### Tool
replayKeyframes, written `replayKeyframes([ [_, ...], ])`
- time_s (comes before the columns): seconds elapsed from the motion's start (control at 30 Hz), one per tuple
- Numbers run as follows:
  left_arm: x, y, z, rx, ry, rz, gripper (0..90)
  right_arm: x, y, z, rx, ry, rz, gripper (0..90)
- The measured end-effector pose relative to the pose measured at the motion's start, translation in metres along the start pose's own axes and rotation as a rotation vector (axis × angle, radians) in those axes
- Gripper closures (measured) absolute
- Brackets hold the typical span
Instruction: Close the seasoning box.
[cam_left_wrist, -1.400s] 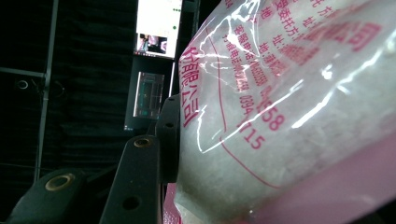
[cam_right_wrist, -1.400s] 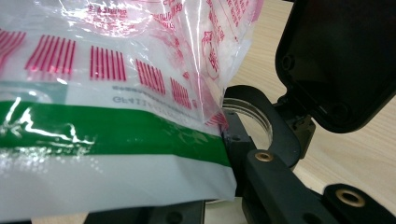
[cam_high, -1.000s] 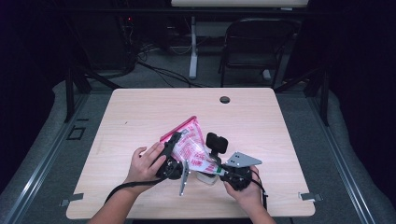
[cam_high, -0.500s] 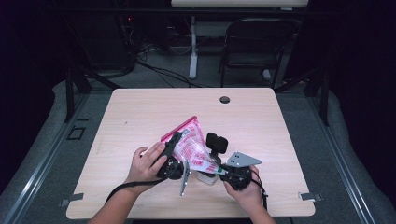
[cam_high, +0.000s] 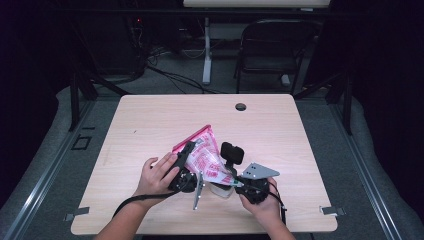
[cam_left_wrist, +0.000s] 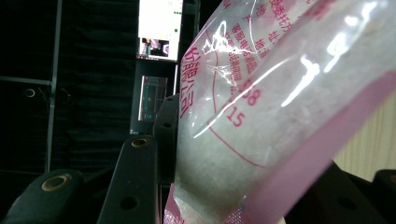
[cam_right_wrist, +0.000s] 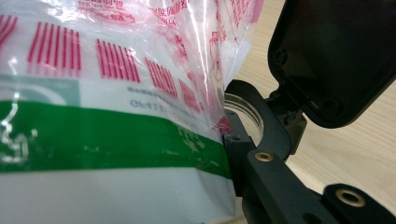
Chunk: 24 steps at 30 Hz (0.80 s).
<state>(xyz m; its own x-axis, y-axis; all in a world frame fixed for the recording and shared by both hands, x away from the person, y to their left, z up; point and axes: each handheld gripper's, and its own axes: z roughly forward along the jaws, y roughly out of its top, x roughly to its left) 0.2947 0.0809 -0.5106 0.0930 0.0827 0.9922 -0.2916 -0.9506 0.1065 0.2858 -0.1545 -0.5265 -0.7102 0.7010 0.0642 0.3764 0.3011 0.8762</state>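
Overhead, pale wooden table (cam_high: 150, 120), dark room — folding chair (cam_high: 272, 47) behind.

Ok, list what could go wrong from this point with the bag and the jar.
1. The plastic bag of white powder is held tilted over the clear jar, and it hides the jar's mouth; powder could land on the table.
2. The left gripper holds the bag by its pink edge, which might slip.
3. The right gripper clamps the jar near the table's front edge; a nudge could tip it.

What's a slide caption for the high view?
Two hand-held grippers, left and right, hold a pink-printed plastic bag above a wooden table.
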Motion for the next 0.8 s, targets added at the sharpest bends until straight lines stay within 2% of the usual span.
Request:
replayKeyframes([
  [0.17,-0.0008,-0.0011,0.0010,0.004,-0.022,-0.008,63.6,0.0003,0.0005,-0.0010,0.000,-0.001,-0.005,88.0],
  [0.43,0.0000,-0.0028,0.0015,-0.004,-0.022,-0.024,65.0,0.0023,0.0019,-0.0026,-0.006,0.003,-0.018,87.8],
  [0.8,0.0001,-0.0028,0.0017,-0.006,-0.020,-0.020,65.0,0.0028,0.0019,-0.0021,-0.002,0.003,-0.027,87.1],
])
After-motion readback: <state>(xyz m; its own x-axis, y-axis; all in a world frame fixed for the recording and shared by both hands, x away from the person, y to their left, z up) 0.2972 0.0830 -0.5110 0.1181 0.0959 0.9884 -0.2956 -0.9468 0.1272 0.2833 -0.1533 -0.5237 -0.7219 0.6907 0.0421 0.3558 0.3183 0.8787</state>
